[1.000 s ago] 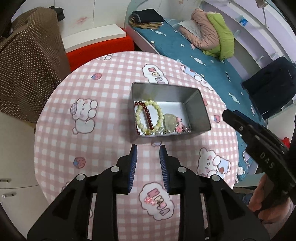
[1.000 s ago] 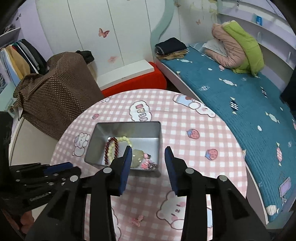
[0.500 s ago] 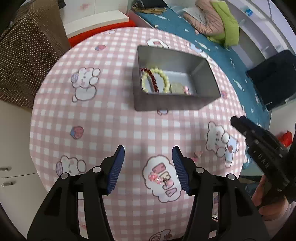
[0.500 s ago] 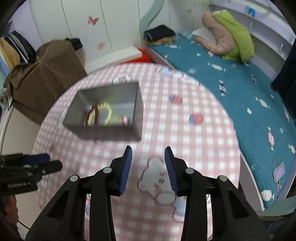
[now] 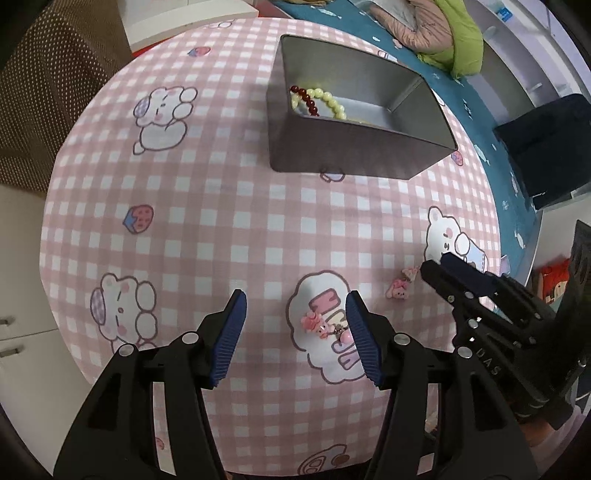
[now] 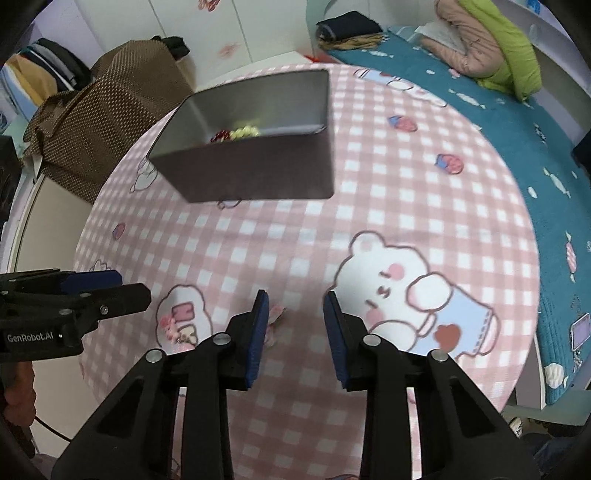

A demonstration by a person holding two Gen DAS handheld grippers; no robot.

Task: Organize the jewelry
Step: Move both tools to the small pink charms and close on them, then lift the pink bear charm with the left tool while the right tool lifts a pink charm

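A grey metal tin (image 5: 354, 147) stands on the round table with a dark red bead bracelet (image 5: 306, 99) and a pale yellow bead bracelet (image 5: 330, 101) inside; it also shows in the right wrist view (image 6: 258, 162). A pink charm cluster (image 5: 323, 326) lies on the cloth between my left gripper's (image 5: 295, 328) open fingers, near the right one. A small pink bunny clip (image 5: 399, 291) lies just right of it. My right gripper (image 6: 293, 325) is open and empty, with the bunny clip (image 6: 275, 317) beside its left finger.
The table has a pink checked cloth (image 5: 207, 206) with bear prints. A brown dotted coat (image 6: 107, 107) hangs off the far left. A bed with teal bedding (image 6: 517, 122) runs along the right. A red-topped bench (image 5: 184, 26) stands beyond the table.
Both grippers have pulled back from the tin and dropped low toward the near table edge. The left gripper has opened wide around the pink charm cluster. The right gripper has come beside the bunny clip.
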